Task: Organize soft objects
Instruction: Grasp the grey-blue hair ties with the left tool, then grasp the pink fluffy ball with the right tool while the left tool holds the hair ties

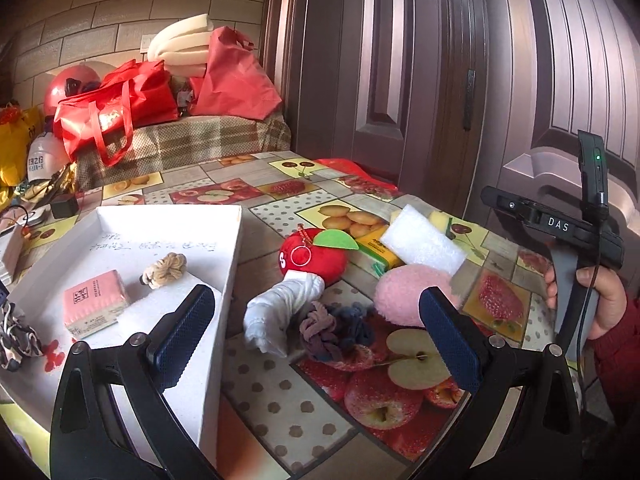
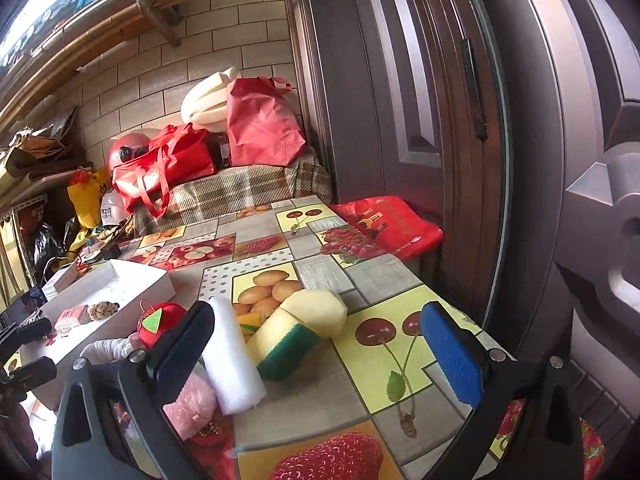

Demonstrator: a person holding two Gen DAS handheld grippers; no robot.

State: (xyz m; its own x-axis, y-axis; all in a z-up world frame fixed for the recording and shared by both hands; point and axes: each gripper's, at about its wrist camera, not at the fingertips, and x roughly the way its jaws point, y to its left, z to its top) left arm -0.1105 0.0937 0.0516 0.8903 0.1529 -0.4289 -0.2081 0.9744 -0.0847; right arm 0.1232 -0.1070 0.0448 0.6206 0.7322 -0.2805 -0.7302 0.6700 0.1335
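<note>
Our left claw [image 1: 316, 324] hangs with jaws apart and empty over the white glove [image 1: 280, 312]; its long axis runs from near-left to far-right, cuff toward the red apple plush [image 1: 320, 260], beside the white box [image 1: 168, 220]. Our right claw [image 2: 320, 344] also gapes, above the foam roll [image 2: 232, 356]; the desk [image 1: 280, 396] wears a fruit-print cloth, against a brown door [image 1: 400, 60].

Red apple plush [image 1: 316, 258] with a green leaf, pale pink puff [image 1: 412, 294], white foam block [image 1: 424, 240], yellow-and-green sponge [image 2: 286, 346], white tray [image 1: 132, 240], all on a fruit-print patchwork tablecloth [image 2: 360, 276] with grey polka-dot squares.
</note>
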